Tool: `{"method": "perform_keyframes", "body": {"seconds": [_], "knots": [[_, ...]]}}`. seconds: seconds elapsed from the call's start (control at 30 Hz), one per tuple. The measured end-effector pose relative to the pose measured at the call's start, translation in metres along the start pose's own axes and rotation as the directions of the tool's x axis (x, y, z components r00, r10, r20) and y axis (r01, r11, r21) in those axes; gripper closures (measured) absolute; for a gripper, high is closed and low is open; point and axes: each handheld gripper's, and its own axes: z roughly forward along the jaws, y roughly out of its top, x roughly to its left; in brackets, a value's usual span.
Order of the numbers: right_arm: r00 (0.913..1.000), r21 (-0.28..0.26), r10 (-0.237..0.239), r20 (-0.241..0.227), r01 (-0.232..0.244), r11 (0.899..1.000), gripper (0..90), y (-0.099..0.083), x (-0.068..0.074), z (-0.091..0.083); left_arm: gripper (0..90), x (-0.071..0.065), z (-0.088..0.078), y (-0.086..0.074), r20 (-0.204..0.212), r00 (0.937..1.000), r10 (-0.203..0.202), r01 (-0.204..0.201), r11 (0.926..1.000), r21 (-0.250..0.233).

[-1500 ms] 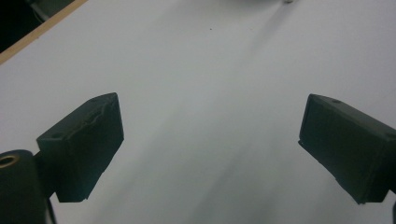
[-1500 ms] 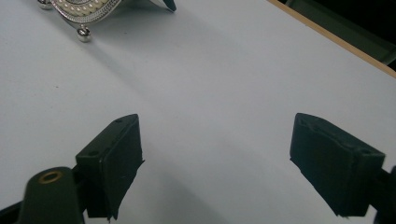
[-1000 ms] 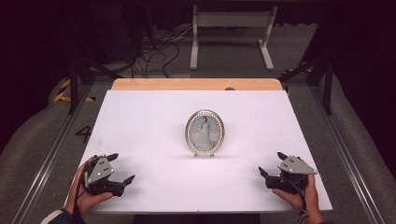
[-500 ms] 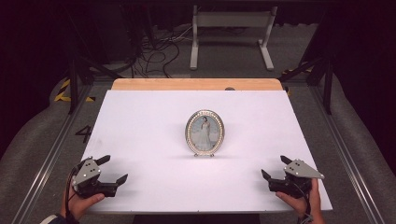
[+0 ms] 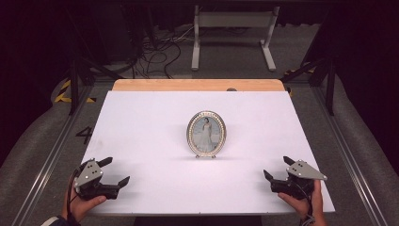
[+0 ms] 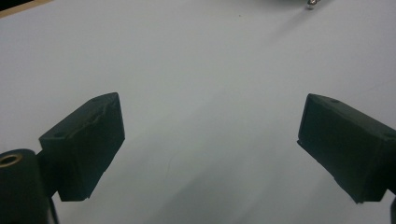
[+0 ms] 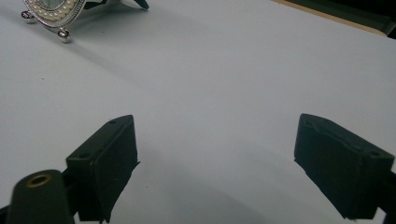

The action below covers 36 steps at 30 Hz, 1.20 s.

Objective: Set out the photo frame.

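While the picture frame [image 5: 206,134] is standing upright in the middle of the white counter [image 5: 141,122], both hand-held grippers are waiting at the near edge.

The left hand-held gripper [image 5: 115,172] is sitting low at the near left corner with its jaws spread wide and nothing between them. The right hand-held gripper [image 5: 277,168] is hovering at the near right corner, jaws equally wide and empty. The frame is resting on small round feet, well apart from both, its beaded oval rim facing the person.
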Motion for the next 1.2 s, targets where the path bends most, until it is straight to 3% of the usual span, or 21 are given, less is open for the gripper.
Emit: {"method": "perform_keyframes", "body": {"seconds": [0.77,1.2], "knots": [[0.9999,0.013,0.011,0.01,-0.012,1.0,12.1,-0.0011,-0.0012,0.0034,7.8,0.0004,0.0044,0.0008,0.004,1.0,0.0,-0.001,0.9999,0.013],[0.9998,0.019,0.014,0.016,-0.014,1.0,10.5,-0.0004,-0.0032,0.0055,6.8,0.0029,0.0067,0.0059,-0.026,0.9995,0.018,-0.017,0.9992,0.037]]}}
